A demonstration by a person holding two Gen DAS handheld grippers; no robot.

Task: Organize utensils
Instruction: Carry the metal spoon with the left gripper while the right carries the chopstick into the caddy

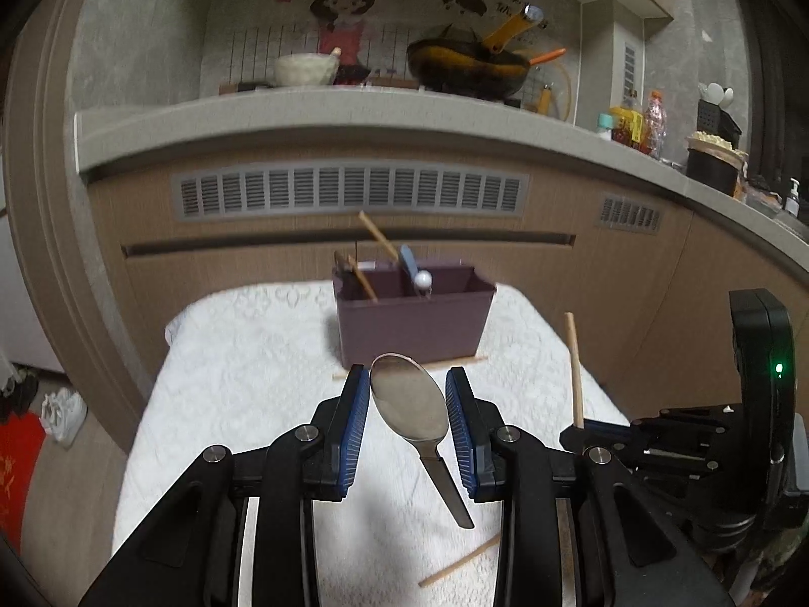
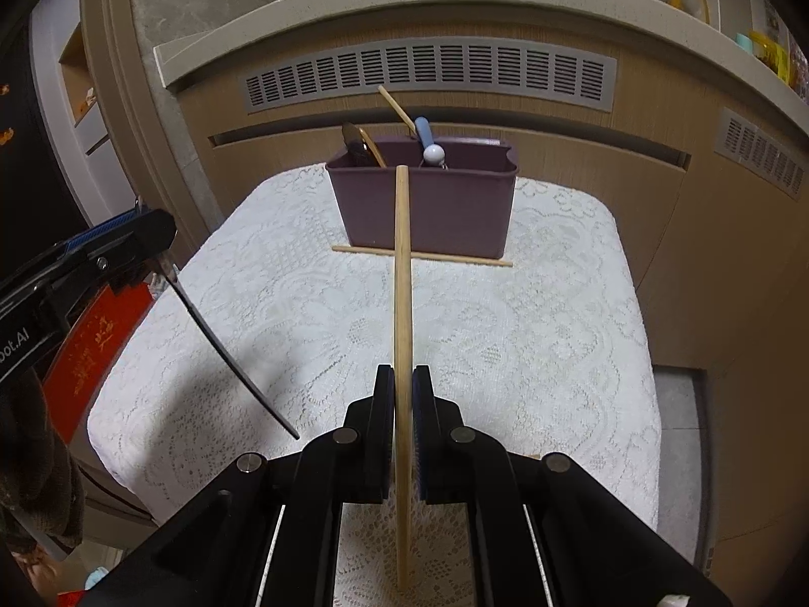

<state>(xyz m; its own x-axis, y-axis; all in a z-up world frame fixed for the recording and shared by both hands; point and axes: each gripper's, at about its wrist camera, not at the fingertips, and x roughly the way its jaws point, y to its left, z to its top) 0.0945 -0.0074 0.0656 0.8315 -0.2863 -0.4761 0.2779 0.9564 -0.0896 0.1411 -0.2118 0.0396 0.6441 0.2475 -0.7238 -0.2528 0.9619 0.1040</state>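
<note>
Left gripper point(image 1: 407, 404) clamped on spoon point(image 1: 409, 399), right gripper point(image 2: 403, 420) clamped on chopstick point(image 2: 403, 303), both above cloth point(image 2: 531, 329). Carry over purple bin point(image 2: 430, 207), tips down, release inside.

A purple bin point(image 2: 424, 212) stands on white lace-patterned cloth point(image 2: 505, 354), beside pale wooden chopsticks point(image 2: 403, 303) and a silver spoon point(image 1: 409, 399).

Each camera sits on a gripper and looks forward and down along its fingers. The left view is close above the white lace-covered worktop point(image 1: 242, 354). The right view looks down more steeply. Both see the purple plastic box point(image 1: 412, 326) point(image 2: 422, 202) by the brown wooden cupboards point(image 1: 253, 263) point(image 2: 581, 152).
</note>
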